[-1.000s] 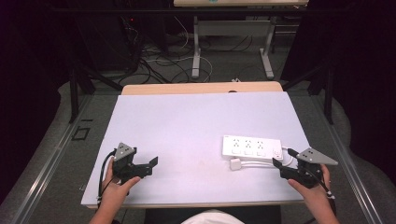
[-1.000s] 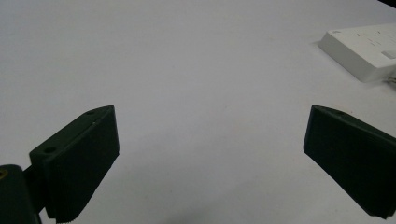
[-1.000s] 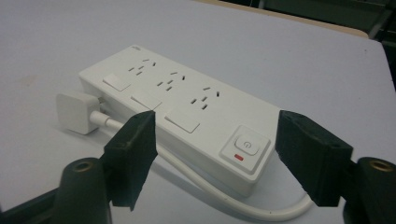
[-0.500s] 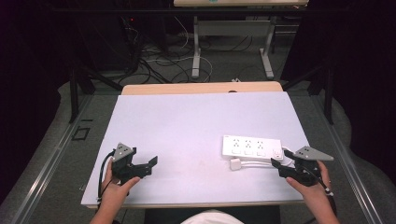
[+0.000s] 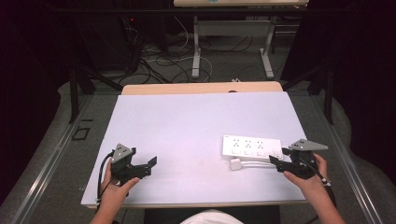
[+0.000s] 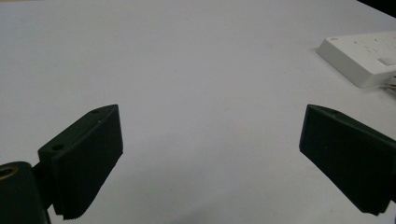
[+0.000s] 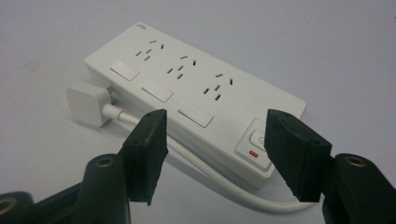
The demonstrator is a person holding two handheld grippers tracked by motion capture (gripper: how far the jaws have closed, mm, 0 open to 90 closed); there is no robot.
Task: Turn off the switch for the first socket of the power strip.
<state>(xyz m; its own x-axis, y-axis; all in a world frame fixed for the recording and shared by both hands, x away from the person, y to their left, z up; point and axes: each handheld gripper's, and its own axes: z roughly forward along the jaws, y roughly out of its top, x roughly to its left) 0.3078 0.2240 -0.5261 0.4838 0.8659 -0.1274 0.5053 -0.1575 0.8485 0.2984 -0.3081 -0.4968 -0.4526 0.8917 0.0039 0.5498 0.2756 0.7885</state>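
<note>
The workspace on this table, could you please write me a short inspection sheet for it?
Surface: white table top, bare at centre.
Job's things: white power strip lying flat at the right; white plug beside it, unplugged.
Clutter: nothing seen.
Grippers: left claw open over bare table; right claw open, its jaws just been closing, nothing between them, pointing at the strip's switch end.
Cables: white cord along the strip's near side.
Surroundings: dark floor, cables, desk legs.

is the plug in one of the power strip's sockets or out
Out. The plug lies on the table beside the power strip, its white cable running along the strip's side; all three socket sets are empty.
</note>
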